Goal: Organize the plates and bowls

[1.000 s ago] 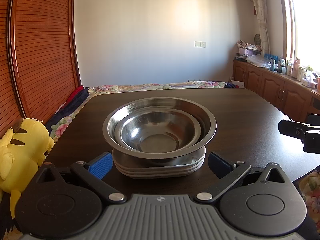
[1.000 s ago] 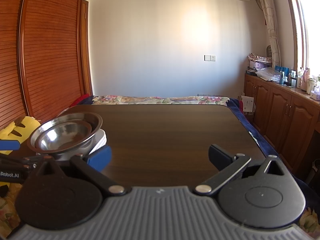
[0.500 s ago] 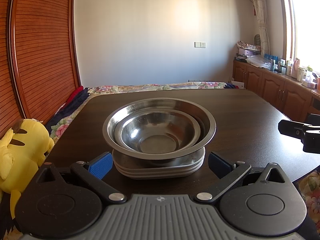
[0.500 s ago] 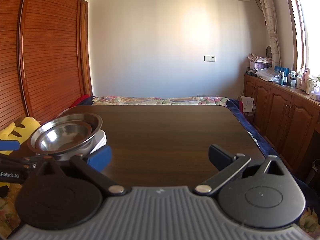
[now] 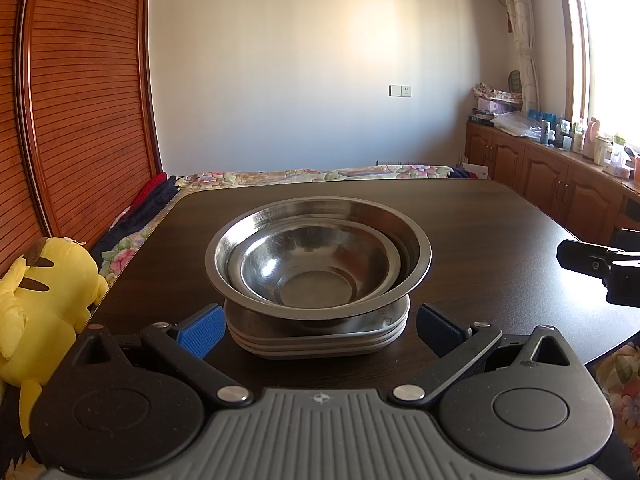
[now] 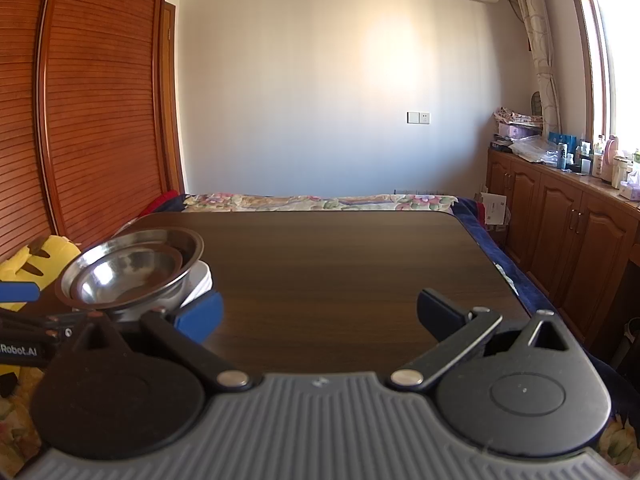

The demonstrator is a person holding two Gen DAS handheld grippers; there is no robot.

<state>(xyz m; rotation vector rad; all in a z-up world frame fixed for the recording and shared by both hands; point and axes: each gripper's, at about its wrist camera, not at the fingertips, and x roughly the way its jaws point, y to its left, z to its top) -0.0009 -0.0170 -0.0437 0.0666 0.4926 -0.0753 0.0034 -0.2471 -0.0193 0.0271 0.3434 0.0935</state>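
Two steel bowls (image 5: 316, 264) sit nested, the smaller inside the larger, on top of a stack of white plates (image 5: 320, 344) on the dark wooden table (image 5: 480, 220). My left gripper (image 5: 318, 330) stands open, its blue pads flanking the near edge of the plate stack without touching it. In the right wrist view the same bowls (image 6: 128, 272) and plates (image 6: 200, 280) appear at the far left. My right gripper (image 6: 318, 314) is open over bare table, with nothing between its fingers. Its black body (image 5: 600, 268) shows at the right edge of the left wrist view.
A yellow plush toy (image 5: 36, 296) sits off the table's left edge beside a wooden slatted wardrobe (image 5: 80, 100). A floral bedspread (image 6: 320, 202) lies beyond the table's far edge. Wooden cabinets (image 6: 568, 224) with bottles on top line the right wall.
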